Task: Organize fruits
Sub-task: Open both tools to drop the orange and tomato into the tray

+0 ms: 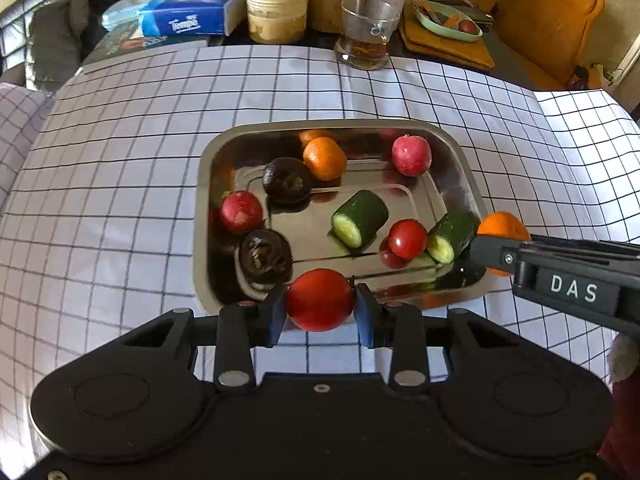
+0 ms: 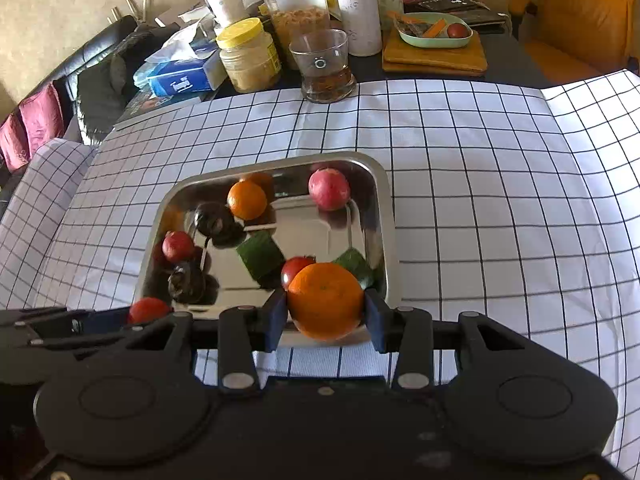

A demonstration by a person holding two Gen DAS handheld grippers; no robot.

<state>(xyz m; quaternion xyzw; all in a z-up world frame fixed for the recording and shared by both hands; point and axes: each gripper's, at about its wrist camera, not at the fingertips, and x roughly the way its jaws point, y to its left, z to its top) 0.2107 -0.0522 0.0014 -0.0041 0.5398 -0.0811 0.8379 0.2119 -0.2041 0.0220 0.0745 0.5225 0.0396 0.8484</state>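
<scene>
My left tongs (image 1: 320, 306): clamped on a tomato (image 1: 319, 299), at the tray's (image 1: 208, 216) 6 o'clock rim.
My right tongs (image 2: 326, 312): gripping an orange (image 2: 325, 300), at the tray's 5 o'clock corner.

Orange (image 1: 502, 226): in the left wrist view, largely masked by the right gripper's (image 2: 326, 314) dark finger, only its upper curve showing.
Tomato (image 2: 147, 309): in the right wrist view, its lower half is hidden behind the left gripper's (image 1: 320, 308) body.
Tray (image 1: 208, 208): near rim covered by both tools and the fruit they grip.
Cucumber piece (image 2: 355, 266): tucked behind the orange in the right wrist view, one green corner visible.
Small red fruit (image 2: 296, 270): partly blocked by the same orange.
Green dish (image 2: 436, 38): contents at the far end of the surface too small to identify.
Tissue box (image 1: 182, 22): lettering too blurred to read.
</scene>
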